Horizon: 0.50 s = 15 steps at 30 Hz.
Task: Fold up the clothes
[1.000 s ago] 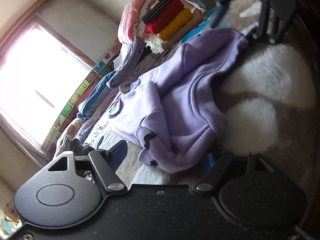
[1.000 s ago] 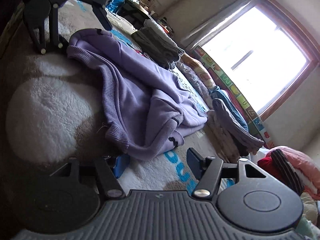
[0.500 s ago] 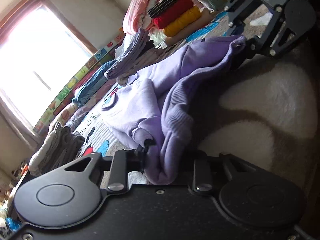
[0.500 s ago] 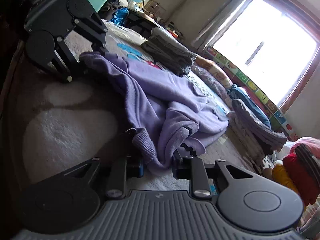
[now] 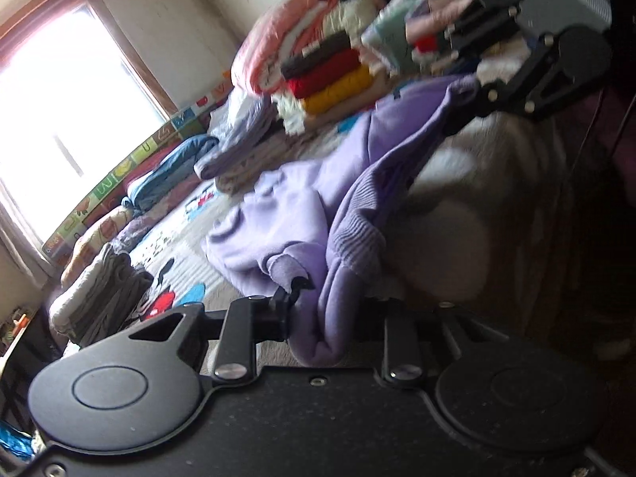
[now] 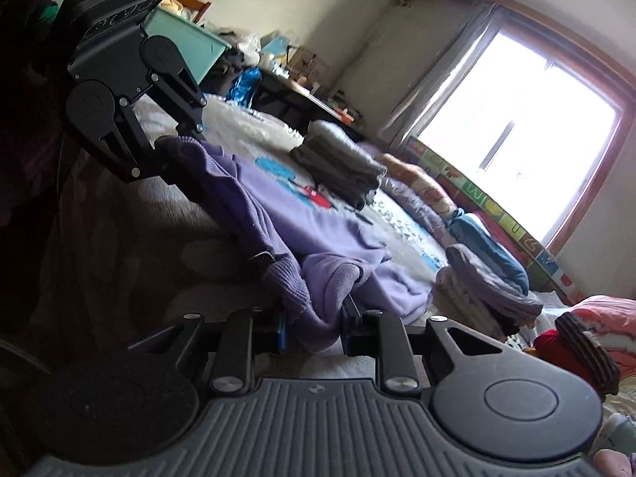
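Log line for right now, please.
step: lifting hem | left gripper: shut on purple sweatshirt | right gripper: shut on it

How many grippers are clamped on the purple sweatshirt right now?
2. The left gripper pinches the purple sweatshirt at its ribbed hem near the camera; the right gripper holds the hem's other end.

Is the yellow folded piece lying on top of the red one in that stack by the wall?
No: in the left wrist view the yellow folded piece lies under the red one, with a dark one above both.
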Motion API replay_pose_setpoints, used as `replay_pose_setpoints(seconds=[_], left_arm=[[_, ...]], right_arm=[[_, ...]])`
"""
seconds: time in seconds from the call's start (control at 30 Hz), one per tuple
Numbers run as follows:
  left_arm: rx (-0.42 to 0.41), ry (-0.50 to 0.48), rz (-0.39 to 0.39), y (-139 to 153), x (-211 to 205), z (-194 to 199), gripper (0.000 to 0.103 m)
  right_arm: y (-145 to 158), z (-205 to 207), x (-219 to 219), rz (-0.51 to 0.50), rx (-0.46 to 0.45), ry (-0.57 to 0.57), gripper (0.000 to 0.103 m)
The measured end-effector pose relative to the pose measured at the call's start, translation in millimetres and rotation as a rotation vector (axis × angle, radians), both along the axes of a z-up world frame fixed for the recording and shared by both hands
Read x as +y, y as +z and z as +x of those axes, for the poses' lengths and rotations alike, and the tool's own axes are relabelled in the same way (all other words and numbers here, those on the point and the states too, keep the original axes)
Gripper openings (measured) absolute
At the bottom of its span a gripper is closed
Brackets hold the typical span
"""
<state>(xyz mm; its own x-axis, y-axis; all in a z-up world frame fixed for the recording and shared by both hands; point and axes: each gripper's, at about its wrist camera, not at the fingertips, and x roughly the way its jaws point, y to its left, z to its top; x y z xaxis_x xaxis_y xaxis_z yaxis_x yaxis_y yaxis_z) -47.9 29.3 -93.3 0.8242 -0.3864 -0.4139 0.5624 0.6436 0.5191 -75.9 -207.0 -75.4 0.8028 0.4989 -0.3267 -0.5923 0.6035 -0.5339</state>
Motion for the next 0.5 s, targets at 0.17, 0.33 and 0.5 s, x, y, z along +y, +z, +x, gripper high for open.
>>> replay_pose_setpoints(seconds=[0.17,0.33,0.5], left_arm=[[0.005,0.004,-0.181,32,14,16,0.025],[0.030,0.004,-0.357,54,26,49,0.025],[0.072,0.011,-0.499,66,35,93,0.026]], right_arm=[[21,2,-13,0.117,-0.001,-0.010,0.025],[40,32,-26,0.289,0.037,-0.021,0.026],[56,82,-37,0.473,0.100,-0.056,0.026]])
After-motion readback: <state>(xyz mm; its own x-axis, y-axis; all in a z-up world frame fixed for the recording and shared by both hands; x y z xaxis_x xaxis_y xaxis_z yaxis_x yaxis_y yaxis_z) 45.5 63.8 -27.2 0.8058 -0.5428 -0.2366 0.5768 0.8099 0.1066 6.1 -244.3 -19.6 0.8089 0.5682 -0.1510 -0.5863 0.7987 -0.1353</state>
